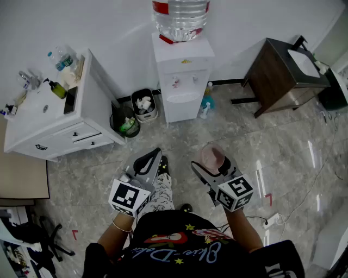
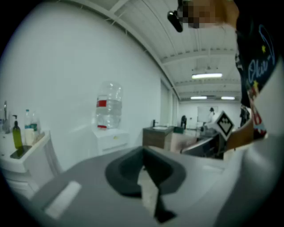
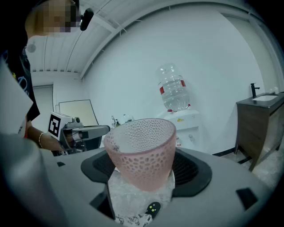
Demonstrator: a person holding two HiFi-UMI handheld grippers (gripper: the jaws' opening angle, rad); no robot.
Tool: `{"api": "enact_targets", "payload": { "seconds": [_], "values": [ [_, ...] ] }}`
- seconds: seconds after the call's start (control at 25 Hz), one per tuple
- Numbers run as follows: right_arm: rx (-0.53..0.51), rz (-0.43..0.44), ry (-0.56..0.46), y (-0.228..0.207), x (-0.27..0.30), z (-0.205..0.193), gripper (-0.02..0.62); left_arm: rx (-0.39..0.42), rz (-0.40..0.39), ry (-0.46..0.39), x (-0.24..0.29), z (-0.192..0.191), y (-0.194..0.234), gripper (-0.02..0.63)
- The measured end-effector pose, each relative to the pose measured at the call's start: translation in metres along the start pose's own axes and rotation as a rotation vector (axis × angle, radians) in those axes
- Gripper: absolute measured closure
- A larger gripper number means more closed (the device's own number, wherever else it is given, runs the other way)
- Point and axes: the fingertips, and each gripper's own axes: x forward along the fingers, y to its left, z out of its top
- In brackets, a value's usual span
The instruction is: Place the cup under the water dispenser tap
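Holding the empty pink cup (image 3: 142,153), right gripper (image 1: 213,162) fingers stand wide; left gripper (image 1: 151,156) closed, empty.

Observed: cup (image 3: 142,153) translucent pink, honeycomb dimple pattern. The water dispenser (image 1: 182,76) is white, its bottle (image 1: 180,16) clear with red banding. Grey marbled floor (image 1: 272,141). White cabinet (image 1: 54,119). The right tool (image 1: 213,163) is grey with black pads and a black-and-white square-patterned cube.

Our shirt (image 1: 174,247): black, yellow stars, cursive lettering.
Our trousers (image 1: 161,195): white, black doodles.
Our bracelet (image 1: 120,227): thin band behind the left gripper (image 1: 149,158).
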Motion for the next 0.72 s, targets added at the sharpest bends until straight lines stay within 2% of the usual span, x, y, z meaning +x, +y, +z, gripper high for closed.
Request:
{"api": "enact_targets", "payload": {
  "seconds": [0.16,0.36,0.44,0.64,0.72],
  "values": [
    [0.003,-0.035,0.016,-0.04,0.086,0.009,0.241,-0.003,-0.02,0.01,0.049,-0.015,0.062,0.606],
    [0.087,-0.151,0.042,-0.118,0.213,0.006,0.241,-0.021,-0.068,-0.004,0.123,-0.03,0.154,0.606],
    [0.066,-0.192,0.027,-0.147,0.258,0.0,0.241,-0.031,-0.061,0.006,0.151,-0.047,0.188,0.606],
    [0.022,-0.289,0.073,-0.213,0.345,-0.059,0.241,-0.074,-0.032,0.017,0.223,-0.119,0.235,0.606],
    [0.035,-0.296,0.094,-0.234,0.372,-0.09,0.241,-0.128,-0.007,0.048,0.246,-0.154,0.244,0.606]
  ]
}}
